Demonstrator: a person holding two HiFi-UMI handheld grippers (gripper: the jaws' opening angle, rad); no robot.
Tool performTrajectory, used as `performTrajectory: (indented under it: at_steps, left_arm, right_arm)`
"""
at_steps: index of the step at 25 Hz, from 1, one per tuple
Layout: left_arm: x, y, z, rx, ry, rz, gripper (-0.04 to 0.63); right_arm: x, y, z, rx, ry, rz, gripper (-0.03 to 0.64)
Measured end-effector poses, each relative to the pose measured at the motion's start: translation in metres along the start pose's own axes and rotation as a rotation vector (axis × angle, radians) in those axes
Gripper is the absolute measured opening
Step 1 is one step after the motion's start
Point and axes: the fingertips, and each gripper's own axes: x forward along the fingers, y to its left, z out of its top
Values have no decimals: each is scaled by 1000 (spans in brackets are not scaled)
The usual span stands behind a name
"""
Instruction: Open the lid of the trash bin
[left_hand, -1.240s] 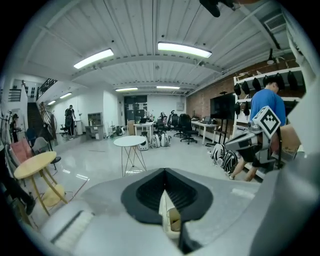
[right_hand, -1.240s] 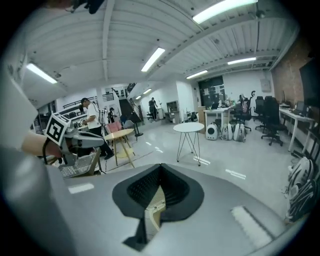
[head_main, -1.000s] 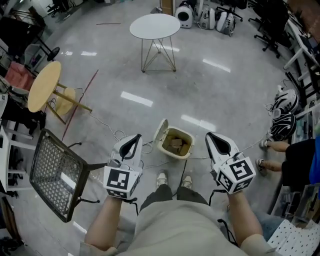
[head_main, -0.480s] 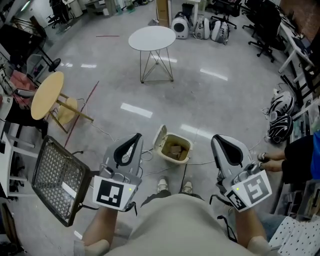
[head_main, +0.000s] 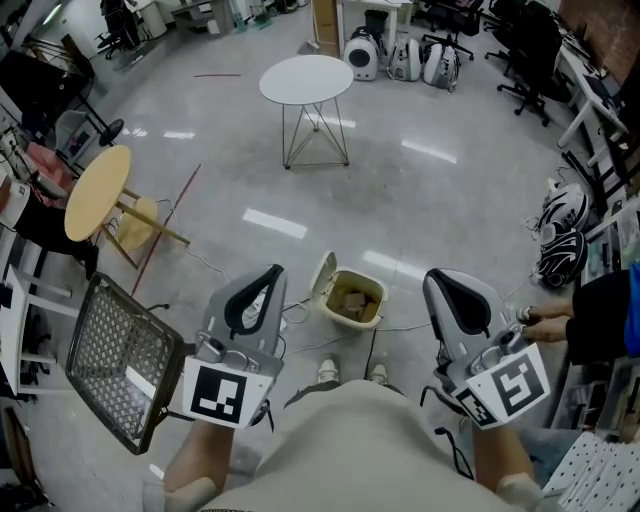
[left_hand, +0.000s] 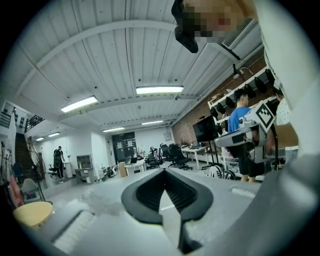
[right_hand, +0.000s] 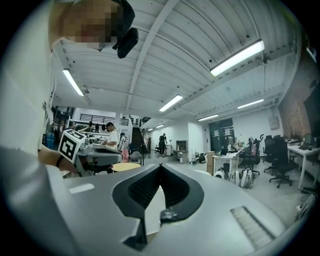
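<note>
Trash bin (head_main: 340, 314) sits on the floor just ahead of my shoes (head_main: 327, 371), between my two tools in the head view. Its lid (head_main: 320, 273) is already up, standing tilted at the bin's left side, and the mouth is uncovered, with brownish scraps (head_main: 353, 297) inside.

I hold my left gripper (head_main: 273, 272) raised to the left of the bin and well apart from it. Its own view looks out at the room and ceiling, and the jaws are closed, tips meeting, with nothing between them. My right gripper (head_main: 437, 275) is raised to the right of the bin, also apart from it, and its jaws are likewise together and empty.

A thin cable (head_main: 400, 324) runs across the floor beside the bin. A black mesh chair (head_main: 110, 350) lies tipped at my left, a wooden round table (head_main: 97, 192) leans over beyond it, and a white round table (head_main: 306, 78) stands farther ahead.
</note>
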Motion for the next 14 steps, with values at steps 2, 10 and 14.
performTrajectory:
  at_steps: [2,10,14]
  left_arm:
    - [-2,2,1,0,-2,4,2]
    - [1,13,0,1,-2,8,2]
    - [2,21,0,5,-13,0,2]
  right_arm:
    - [2,1,1,-1,-1,-1,3]
    - [14,-1,0,9,3,-8,3]
    - [23,1,0,14,0,-14,3]
